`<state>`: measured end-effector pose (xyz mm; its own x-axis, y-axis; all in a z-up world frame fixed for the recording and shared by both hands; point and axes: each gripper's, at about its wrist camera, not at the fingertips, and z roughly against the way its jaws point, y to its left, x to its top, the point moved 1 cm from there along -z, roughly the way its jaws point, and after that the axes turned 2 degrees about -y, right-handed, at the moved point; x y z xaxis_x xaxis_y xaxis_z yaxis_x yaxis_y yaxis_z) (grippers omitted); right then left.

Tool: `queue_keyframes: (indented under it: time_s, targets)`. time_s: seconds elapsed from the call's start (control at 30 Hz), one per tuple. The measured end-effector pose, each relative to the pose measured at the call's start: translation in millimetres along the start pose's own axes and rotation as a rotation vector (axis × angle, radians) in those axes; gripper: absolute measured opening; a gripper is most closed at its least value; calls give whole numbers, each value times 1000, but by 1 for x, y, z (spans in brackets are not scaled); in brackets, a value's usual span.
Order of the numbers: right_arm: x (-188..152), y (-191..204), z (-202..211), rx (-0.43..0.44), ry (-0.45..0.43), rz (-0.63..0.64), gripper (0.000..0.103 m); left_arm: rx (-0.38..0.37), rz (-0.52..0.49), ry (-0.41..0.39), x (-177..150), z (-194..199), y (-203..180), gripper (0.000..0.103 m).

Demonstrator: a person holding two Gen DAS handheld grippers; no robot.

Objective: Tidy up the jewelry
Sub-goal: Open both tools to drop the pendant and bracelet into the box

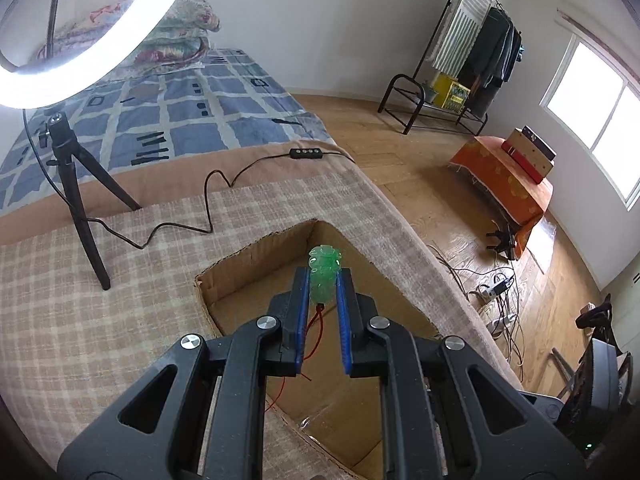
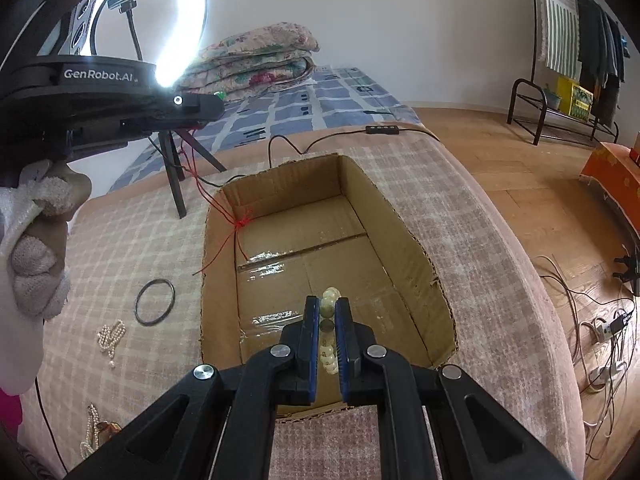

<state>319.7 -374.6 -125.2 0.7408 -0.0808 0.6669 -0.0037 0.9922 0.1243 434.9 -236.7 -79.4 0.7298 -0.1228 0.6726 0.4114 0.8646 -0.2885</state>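
Note:
My left gripper [image 1: 324, 276] is shut on a green carved pendant [image 1: 325, 270], held above the open cardboard box [image 1: 256, 258]. The pendant's red cord [image 1: 314, 332] hangs down between the fingers; in the right wrist view the red cord [image 2: 224, 210] drapes over the box's left wall [image 2: 216, 300]. My right gripper [image 2: 327, 304] is shut on a pale bead bracelet [image 2: 329, 300], held over the near part of the box. The left gripper's body [image 2: 112, 96] shows at the upper left, held by a gloved hand [image 2: 36, 264].
On the checked cloth left of the box lie a black ring bangle [image 2: 155, 301], a small pearl necklace [image 2: 111, 338] and more pearls [image 2: 90, 432]. A ring light on a tripod [image 1: 80, 184] stands behind, its cable [image 1: 208, 196] trailing across the cloth. The table edge drops to the floor on the right.

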Motion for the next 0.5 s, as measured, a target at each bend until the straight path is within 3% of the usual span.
queue_keyframes:
  time_s: [0.27, 0.4, 0.47, 0.5]
  targets:
    - [0, -3, -2, -15, 15, 5, 10, 72, -16, 67, -17, -32, 6, 12]
    - [-3, 1, -4, -29, 22, 17, 24, 88, -17, 92, -22, -40, 10, 12]
    - [-3, 2, -2, -33, 17, 27, 28, 102, -13, 102, -23, -42, 11, 28]
    - [-2, 3, -1, -38, 13, 30, 31, 107, -8, 102, -23, -41, 12, 52]
